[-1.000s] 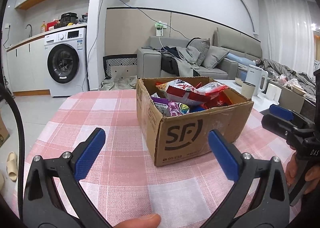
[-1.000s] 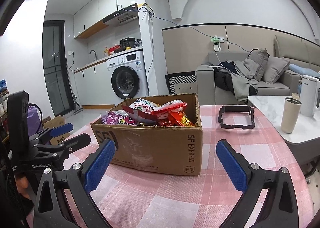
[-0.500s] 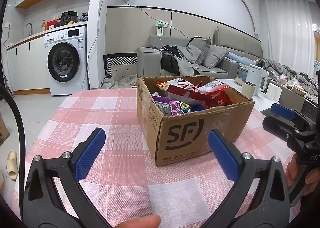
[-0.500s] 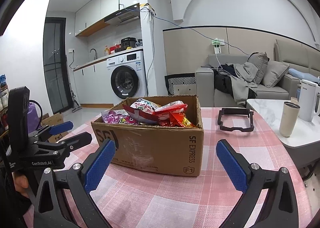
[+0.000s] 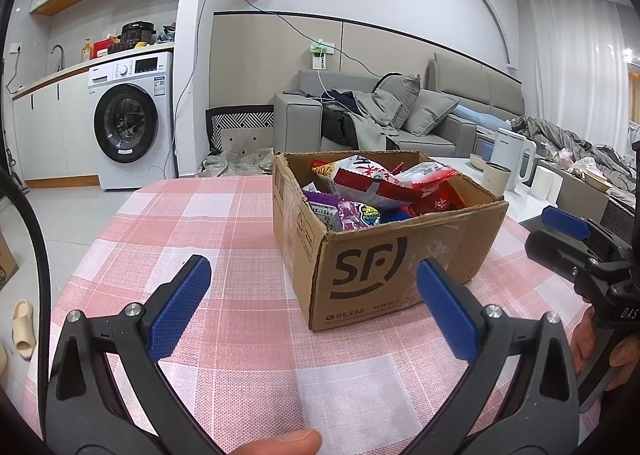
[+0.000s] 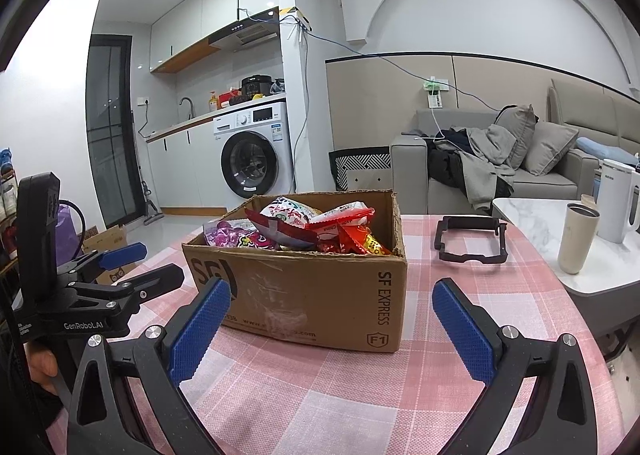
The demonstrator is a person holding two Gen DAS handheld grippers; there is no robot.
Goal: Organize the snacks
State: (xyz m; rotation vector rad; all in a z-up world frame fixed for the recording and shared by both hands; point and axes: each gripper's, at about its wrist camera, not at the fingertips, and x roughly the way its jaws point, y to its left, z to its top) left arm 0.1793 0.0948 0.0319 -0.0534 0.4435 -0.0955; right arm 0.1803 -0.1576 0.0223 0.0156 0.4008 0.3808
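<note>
A brown cardboard SF box (image 5: 400,255) (image 6: 320,295) stands on the pink checked tablecloth (image 5: 224,223), filled with several snack packets (image 5: 368,183) (image 6: 304,227) in red, white and purple. My left gripper (image 5: 312,295) is open and empty, a short way in front of the box's near left corner. My right gripper (image 6: 332,319) is open and empty, in front of the box's long side. Each gripper shows in the other's view, the right one (image 5: 576,239) at the right edge and the left one (image 6: 120,267) at the left.
A black rectangular frame (image 6: 470,243) lies on the table behind the box's right side. A marble side table (image 6: 560,231) with a beige cup (image 6: 578,239) and a white kettle (image 6: 616,203) stands to the right. A sofa and a washing machine stand beyond.
Both views have shifted very slightly; the box sits a little nearer and lower in the left wrist view. Both grippers stay open and empty.
</note>
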